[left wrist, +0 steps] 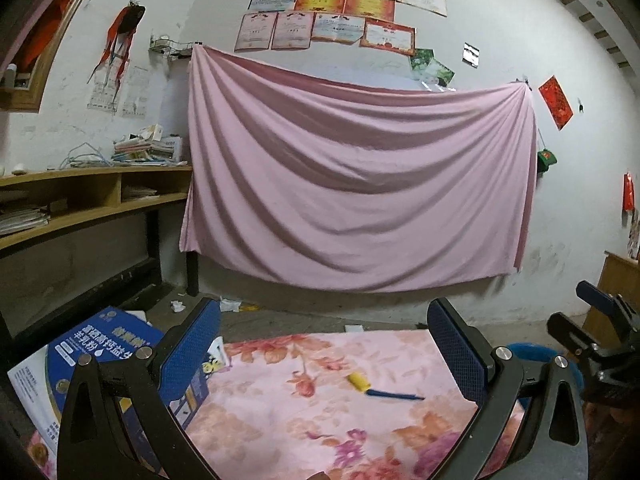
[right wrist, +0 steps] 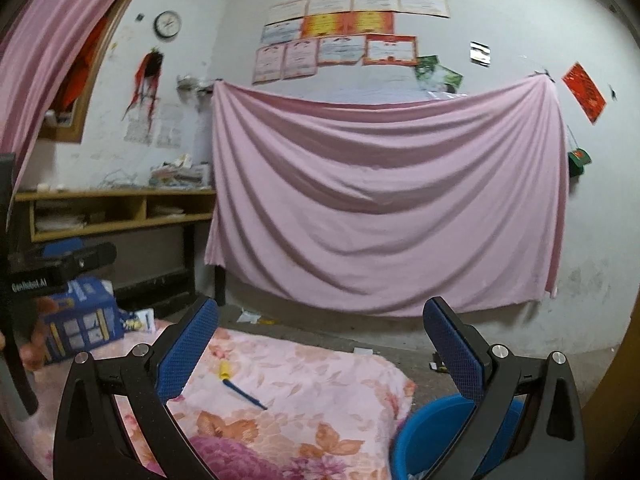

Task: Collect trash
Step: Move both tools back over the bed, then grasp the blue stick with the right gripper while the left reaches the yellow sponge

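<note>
A yellow piece point(left wrist: 358, 381) and a blue pen-like stick point(left wrist: 394, 394) lie on the floral pink cloth point(left wrist: 280, 420); they also show in the right wrist view, the yellow piece point(right wrist: 225, 369) and the stick point(right wrist: 245, 393). A blue bin point(right wrist: 436, 436) stands at the cloth's right edge, its rim also in the left wrist view point(left wrist: 528, 350). My left gripper point(left wrist: 324, 344) is open and empty above the cloth. My right gripper point(right wrist: 320, 340) is open and empty, its right finger over the bin.
A blue milk-powder box point(left wrist: 108, 356) sits at the cloth's left, also in the right wrist view point(right wrist: 82, 316). Paper scraps point(left wrist: 178, 305) lie on the floor by the wall. A pink sheet point(left wrist: 352, 176) hangs on the wall. A wooden desk point(left wrist: 80, 200) stands left.
</note>
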`<action>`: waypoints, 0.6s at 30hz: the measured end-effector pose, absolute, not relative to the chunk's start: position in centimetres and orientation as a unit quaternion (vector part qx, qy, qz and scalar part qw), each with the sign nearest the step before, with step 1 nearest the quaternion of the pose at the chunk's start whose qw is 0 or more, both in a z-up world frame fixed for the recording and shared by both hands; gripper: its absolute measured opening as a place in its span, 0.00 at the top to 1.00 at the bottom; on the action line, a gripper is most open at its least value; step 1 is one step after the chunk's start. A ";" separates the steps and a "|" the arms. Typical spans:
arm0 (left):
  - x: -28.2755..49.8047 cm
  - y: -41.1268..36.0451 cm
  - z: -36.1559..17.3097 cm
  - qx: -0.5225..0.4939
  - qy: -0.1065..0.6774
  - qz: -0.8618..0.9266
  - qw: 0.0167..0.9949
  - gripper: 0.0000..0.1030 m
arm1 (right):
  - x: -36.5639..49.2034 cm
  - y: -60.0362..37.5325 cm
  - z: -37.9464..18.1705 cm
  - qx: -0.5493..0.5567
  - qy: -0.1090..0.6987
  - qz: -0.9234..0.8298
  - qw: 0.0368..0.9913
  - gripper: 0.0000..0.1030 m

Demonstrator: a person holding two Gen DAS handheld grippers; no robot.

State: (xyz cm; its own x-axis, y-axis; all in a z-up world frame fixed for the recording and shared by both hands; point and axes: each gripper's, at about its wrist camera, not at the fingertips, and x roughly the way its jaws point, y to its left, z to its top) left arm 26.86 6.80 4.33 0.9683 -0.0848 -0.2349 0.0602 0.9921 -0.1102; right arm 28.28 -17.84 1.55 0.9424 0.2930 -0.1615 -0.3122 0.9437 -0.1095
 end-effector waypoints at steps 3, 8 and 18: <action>27.6 7.0 3.0 -0.044 0.136 -0.035 0.989 0.02 | 29.1 -16.6 0.1 -0.077 0.076 0.166 0.980 0.00; 29.5 6.8 0.8 -0.037 0.184 -0.036 0.982 0.02 | 31.7 -15.3 -1.7 -0.080 0.116 0.182 0.973 0.00; 34.8 6.6 -2.7 -0.059 0.304 -0.017 0.951 0.03 | 38.3 -14.7 -4.8 -0.072 0.273 0.217 0.935 0.09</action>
State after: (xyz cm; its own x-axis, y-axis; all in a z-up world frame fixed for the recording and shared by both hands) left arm 34.77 6.61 -2.71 0.8147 -0.0689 -0.5758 -0.0027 0.9924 -0.1226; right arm 38.29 -14.73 -4.83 0.7575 0.3659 -0.5406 -0.4441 0.8958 -0.0160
